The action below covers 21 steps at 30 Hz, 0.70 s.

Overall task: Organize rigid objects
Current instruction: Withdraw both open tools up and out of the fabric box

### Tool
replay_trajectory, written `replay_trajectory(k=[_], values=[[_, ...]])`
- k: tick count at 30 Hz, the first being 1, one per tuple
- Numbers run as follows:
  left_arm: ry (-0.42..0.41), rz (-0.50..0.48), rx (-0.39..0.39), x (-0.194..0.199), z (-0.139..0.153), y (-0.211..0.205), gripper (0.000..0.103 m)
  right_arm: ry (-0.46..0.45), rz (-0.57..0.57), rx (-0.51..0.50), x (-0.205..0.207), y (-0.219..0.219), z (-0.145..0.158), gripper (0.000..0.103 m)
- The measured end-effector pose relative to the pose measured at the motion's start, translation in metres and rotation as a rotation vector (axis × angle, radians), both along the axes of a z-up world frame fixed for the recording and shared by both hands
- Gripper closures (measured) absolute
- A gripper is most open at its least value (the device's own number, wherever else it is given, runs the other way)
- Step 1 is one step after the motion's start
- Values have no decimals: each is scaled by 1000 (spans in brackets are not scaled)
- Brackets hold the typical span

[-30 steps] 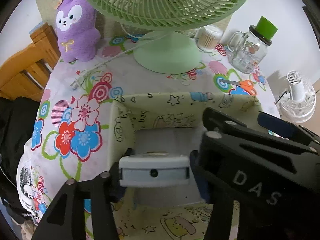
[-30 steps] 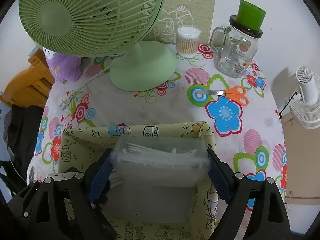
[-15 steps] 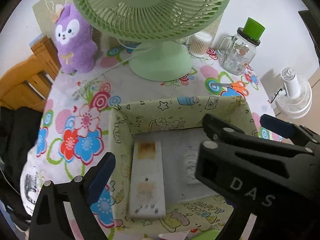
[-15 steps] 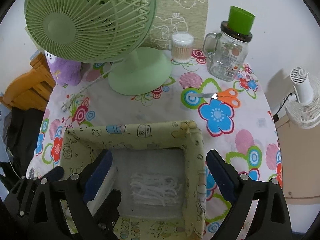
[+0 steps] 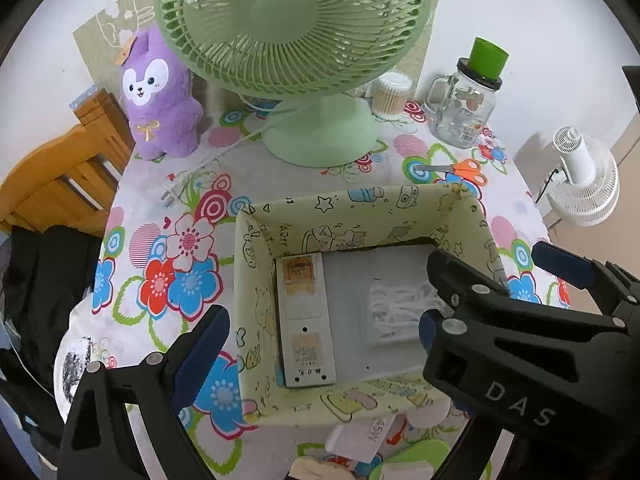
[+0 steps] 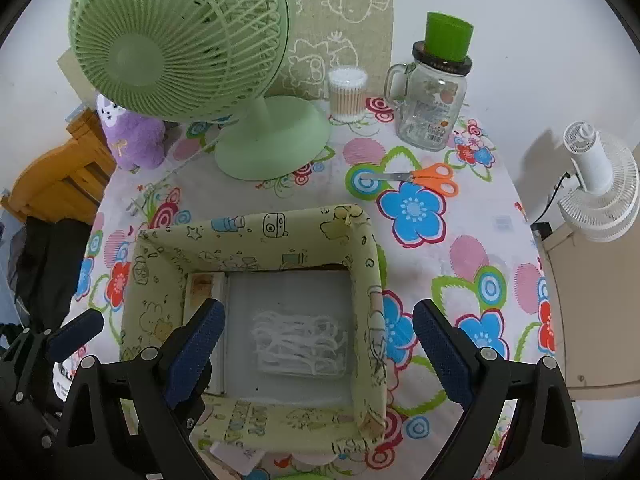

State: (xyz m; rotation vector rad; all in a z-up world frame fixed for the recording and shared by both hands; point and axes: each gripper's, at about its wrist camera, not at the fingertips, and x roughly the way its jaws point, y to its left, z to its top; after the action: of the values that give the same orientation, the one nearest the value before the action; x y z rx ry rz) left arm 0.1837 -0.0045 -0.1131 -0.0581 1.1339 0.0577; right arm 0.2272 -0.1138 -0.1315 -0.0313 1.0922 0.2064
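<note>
Scissors (image 6: 416, 176) on your desk (image 6: 496, 248) are stiff and light; grip their orange handles. Both claws, left (image 5: 320, 340) and right (image 6: 316, 344), gape wide, empty.

box (image 6: 256, 236) on desk (image 6: 280, 196), below both grippers | in box: flat device (image 5: 306, 320) under left gripper (image 5: 320, 344), floss-pick case (image 6: 298, 344) under right gripper (image 6: 316, 344) | fan (image 6: 180, 36), jar (image 6: 432, 112), scissors (image 6: 420, 178) beyond box

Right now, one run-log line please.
left gripper: open, empty | right gripper: open, empty | white strip and clear case: in storage box | scissors: on table
</note>
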Motion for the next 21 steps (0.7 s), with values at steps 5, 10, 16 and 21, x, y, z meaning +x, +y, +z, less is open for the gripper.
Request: replay_trajectory(k=[5, 10, 16, 21], values=[[-16, -7, -1, -12, 10, -1, 6, -28, -12, -10, -14, -4, 11, 6], [-30, -22, 6, -27, 19, -2, 6, -54, -9, -2, -32, -6, 22, 6], [-30, -31, -9, -47, 26, -1, 6, -74, -5, -7, -57, -5, 30, 6], [-51, -49, -6, -66, 31, 0, 6, -84, -12, -16, -77, -5, 36, 6]])
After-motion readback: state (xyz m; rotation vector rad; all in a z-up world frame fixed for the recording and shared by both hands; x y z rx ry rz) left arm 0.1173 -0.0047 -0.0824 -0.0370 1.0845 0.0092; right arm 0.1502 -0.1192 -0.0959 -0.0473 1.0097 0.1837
